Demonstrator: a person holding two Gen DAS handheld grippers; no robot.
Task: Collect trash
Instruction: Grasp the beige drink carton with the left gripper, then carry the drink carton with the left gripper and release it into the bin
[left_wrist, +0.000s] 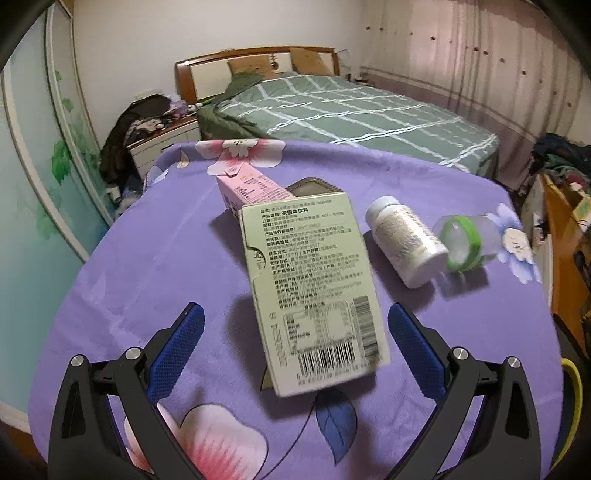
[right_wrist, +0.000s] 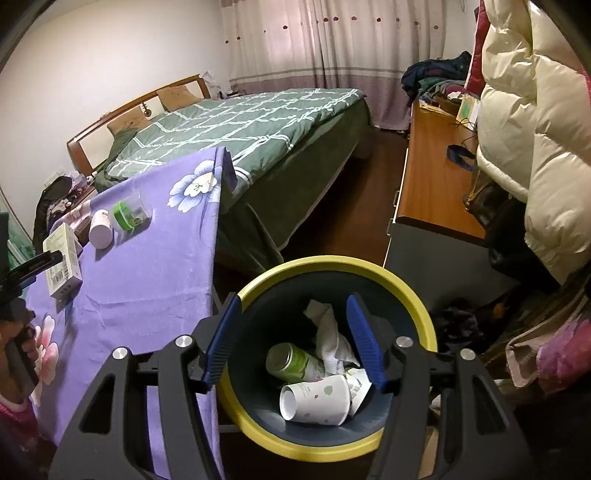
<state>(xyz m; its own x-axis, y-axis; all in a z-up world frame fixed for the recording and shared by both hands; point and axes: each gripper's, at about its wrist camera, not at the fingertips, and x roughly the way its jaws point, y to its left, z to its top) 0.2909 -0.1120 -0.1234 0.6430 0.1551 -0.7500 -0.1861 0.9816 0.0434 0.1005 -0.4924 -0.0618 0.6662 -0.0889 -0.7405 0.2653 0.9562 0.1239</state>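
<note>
A pale green carton (left_wrist: 314, 291) stands on the purple flowered cloth (left_wrist: 147, 258), between the wide-open blue pads of my left gripper (left_wrist: 295, 332), which does not touch it. Behind it lie a pink box (left_wrist: 247, 190), a brown object (left_wrist: 310, 186), a white bottle (left_wrist: 406, 240) and a clear container with a green rim (left_wrist: 465, 240). My right gripper (right_wrist: 291, 332) is open and empty above a dark bin with a yellow rim (right_wrist: 417, 299). The bin holds a paper cup (right_wrist: 317, 402), a green can (right_wrist: 291, 362) and crumpled tissue (right_wrist: 332, 332). The carton (right_wrist: 62, 258) also shows at the left in the right wrist view.
A bed with a green checked cover (left_wrist: 351, 110) stands beyond the table. A nightstand piled with clothes (left_wrist: 162, 136) is at the left. A wooden desk (right_wrist: 432, 173) and a cream puffer jacket (right_wrist: 535, 129) are right of the bin.
</note>
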